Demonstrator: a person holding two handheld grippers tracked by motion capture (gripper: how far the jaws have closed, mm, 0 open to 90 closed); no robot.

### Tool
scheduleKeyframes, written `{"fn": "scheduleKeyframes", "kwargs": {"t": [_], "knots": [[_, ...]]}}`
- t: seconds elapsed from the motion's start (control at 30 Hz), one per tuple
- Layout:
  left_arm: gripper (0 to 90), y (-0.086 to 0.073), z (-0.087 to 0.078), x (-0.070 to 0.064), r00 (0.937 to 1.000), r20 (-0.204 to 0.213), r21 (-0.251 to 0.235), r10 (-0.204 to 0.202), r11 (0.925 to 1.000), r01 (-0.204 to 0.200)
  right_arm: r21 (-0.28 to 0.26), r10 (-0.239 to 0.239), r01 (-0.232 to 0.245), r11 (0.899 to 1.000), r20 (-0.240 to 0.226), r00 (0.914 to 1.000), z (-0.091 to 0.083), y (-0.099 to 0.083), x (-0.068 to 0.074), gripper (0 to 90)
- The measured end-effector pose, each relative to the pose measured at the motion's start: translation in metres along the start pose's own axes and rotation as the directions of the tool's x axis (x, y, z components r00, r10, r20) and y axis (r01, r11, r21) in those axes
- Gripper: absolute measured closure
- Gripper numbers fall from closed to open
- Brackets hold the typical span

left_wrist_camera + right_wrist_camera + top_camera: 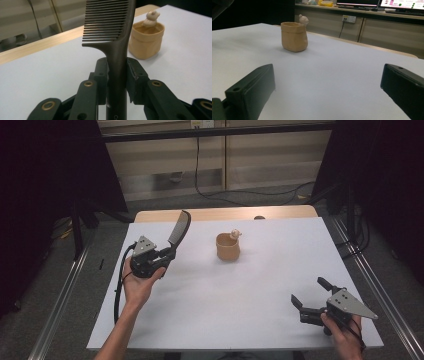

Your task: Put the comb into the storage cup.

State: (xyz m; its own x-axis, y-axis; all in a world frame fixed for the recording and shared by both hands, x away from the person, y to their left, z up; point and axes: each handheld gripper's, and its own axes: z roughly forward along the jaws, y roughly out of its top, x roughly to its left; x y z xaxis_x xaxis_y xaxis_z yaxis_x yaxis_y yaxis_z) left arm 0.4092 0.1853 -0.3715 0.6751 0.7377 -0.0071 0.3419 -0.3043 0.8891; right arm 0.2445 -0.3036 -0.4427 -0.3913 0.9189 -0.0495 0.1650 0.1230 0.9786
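At the left of the bench (210, 320), the left tongs (170, 251) are closed on the handle of a dark comb (179, 227). The comb stands nearly upright, teeth end up, well above the white surface. In the left gripper view the jaws press the narrow handle from both sides, just below the teeth.

Near the middle stands a small tan pot (227, 247), shaped like a soft bag with a rolled rim. A little pale figure (234, 234) sits on its rim. The pot looks like matte ceramic, the comb like smooth hard plastic.

Probably the comb should go into the pot. To do it well, the person should turn the handle end downward, keep it vertical over the opening, and avoid the figure.

At the right, the right tongs (306, 295) are wide open and hold nothing, low near the bench edge.
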Motion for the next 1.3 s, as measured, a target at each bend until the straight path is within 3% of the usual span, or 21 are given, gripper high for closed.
{"fn": "scheduleKeyframes", "kwargs": {"t": [0.27, 0.47, 0.8, 1.3], "knots": [[72.6, 0.0, 0.002, -0.001, 0.999, 0.039, -0.054, 0.02, 0.9984, -0.018, 0.0, 0.001, -0.001, 1.0, 0.001, 1.0, 0.0, 0.0, 0.0, 0.0], [72.6, 0.003, 0.004, -0.007, 0.9954, 0.095, -0.101, -0.008, 0.9947, 0.018, -0.002, 0.001, -0.001, 1.0, 0.0, 1.0, 0.0, 0.0, 0.0, 0.0], [72.6, 0.011, 0.012, -0.01, 0.9937, 0.099, -0.143, -0.053, 0.9875, 0.067, -0.005, 0.001, -0.001, 1.0, -0.002, 1.0, 0.0, 0.0, 0.0, 0.0], [72.6, 0.028, 0.032, -0.027, 0.9882, 0.151, -0.184, -0.028, 0.9812, 0.056, -0.003, 0.004, -0.004, 1.0, 0.0, 1.0, -0.001, 0.0, -0.001, 0.0]]}}
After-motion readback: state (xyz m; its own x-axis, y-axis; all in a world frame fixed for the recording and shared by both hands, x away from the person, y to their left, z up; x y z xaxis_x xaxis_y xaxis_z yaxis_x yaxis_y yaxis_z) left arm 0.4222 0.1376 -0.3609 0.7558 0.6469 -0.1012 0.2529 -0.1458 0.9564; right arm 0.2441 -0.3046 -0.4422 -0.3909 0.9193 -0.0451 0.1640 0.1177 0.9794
